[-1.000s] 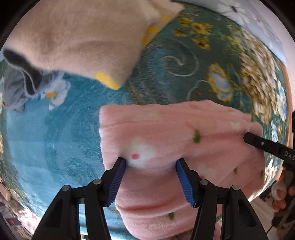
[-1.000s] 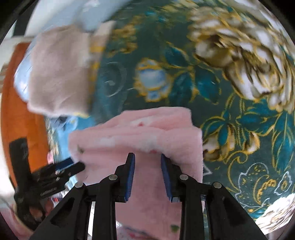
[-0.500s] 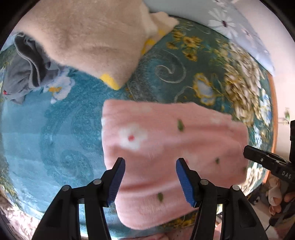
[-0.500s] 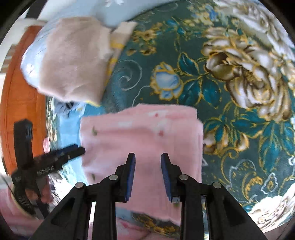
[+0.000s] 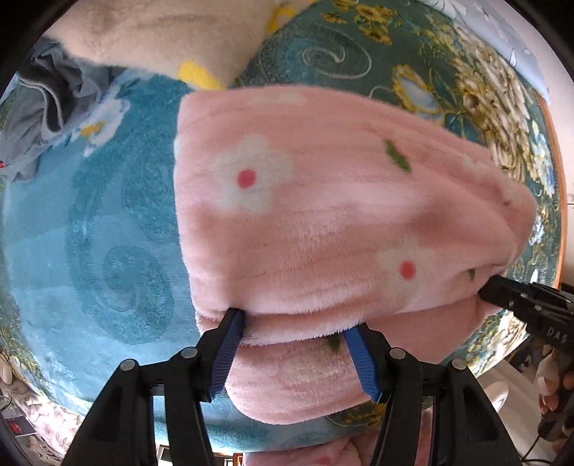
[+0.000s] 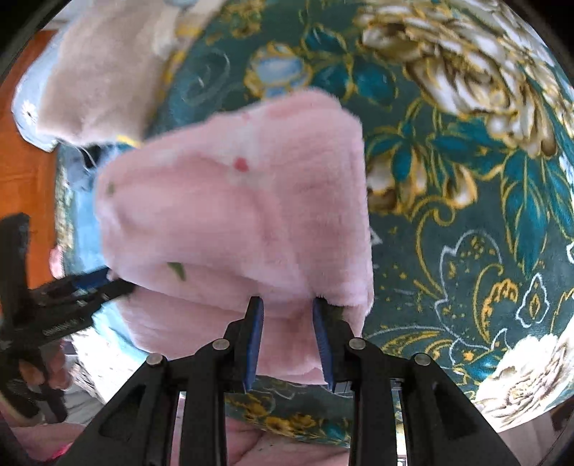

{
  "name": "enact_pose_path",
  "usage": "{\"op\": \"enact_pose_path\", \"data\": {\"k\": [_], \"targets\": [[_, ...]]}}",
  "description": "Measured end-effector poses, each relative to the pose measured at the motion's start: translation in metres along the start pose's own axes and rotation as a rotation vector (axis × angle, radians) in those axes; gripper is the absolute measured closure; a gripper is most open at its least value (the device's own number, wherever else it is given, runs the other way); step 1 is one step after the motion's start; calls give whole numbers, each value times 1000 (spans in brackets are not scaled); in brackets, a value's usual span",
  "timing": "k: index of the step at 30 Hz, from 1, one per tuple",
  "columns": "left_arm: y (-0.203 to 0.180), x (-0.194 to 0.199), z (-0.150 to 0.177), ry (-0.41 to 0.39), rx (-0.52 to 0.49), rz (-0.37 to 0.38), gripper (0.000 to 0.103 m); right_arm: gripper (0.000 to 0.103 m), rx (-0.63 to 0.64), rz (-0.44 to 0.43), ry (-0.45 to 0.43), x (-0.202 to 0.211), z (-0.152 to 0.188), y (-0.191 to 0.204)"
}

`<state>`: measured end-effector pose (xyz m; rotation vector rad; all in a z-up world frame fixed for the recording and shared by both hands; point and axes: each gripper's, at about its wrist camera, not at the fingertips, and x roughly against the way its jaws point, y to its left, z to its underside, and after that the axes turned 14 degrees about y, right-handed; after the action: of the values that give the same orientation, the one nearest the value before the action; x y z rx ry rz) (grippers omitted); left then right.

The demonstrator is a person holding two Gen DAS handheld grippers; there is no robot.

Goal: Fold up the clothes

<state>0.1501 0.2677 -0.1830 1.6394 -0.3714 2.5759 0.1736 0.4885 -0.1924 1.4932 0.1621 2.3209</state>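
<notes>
On the teal floral bedspread [image 5: 118,229], with a beige plush garment [image 5: 154,32] and a grey one [image 5: 46,96] bunched at its far side, lies the folded pink fleece garment [image 5: 323,215], white flowers across its pile. It looks thick, soft and light, likely to slump and spring open, so its near doubled edge is the place to take hold. The left gripper [image 5: 294,322] straddles that edge, its blue pads apparently pressing the upper layer; the right gripper [image 6: 288,303] stands narrower on the near right corner, fleece between its pads. How firmly either pinches is hard to judge, and the layers underneath are hidden.
</notes>
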Motion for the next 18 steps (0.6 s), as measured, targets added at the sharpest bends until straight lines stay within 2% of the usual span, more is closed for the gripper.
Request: {"op": "enact_pose_path", "data": {"k": [2,4,7,8,9,13,15,18], "targets": [[2,4,3,-8,11,17,42,74,-3,6,37,-6,1,1],[4,9,7,-21,24,43,42,74,-1,-2,37,-1,5,3],[21,26,16,-78,73,138,42,72,-6,-59,-41,22,19,-1],[27,30,18,-94,95,152,41,67,-12,-81,-69,31,23,-4],[34,33,21,-110,118,166,41,62,-44,-118,-86,34,26,-12],[71,26,20,-120,257,266,37,54,-201,-287,-140,39,33,-49],[88,15,18,-111,327,336,34,43,-274,-375,-156,34,31,-65],[104,-6,17,-107,401,455,29,40,-351,-483,-174,22,25,-84]]}}
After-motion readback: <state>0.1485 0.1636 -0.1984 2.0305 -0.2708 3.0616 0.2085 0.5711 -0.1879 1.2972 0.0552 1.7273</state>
